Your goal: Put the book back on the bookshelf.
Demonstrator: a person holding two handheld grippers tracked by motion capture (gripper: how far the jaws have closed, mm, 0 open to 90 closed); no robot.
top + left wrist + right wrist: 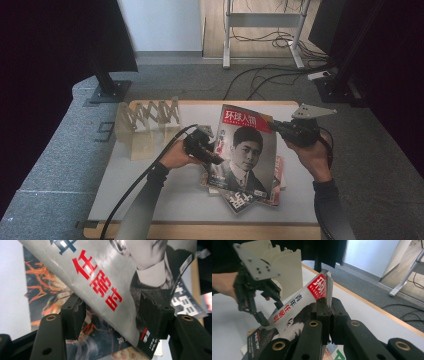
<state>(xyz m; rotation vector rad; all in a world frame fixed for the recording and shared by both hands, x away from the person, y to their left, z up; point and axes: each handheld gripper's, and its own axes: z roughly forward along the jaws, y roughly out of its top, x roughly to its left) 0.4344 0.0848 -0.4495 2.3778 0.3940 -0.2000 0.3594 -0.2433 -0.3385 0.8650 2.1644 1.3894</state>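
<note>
A magazine with a man's portrait and a red title block stands lifted and tilted above the table. My right gripper is shut on its upper right edge; in the right gripper view the jaws pinch the magazine near the red block. My left gripper is at the magazine's left edge. In the left gripper view the cover runs bowed between the jaws of my left gripper, which stand apart around it. The left gripper also appears in the right gripper view.
A stack of other magazines lies on the white table under the lifted one. A cream accordion file rack stands at the back left. Cables and stand legs cross the floor beyond the table.
</note>
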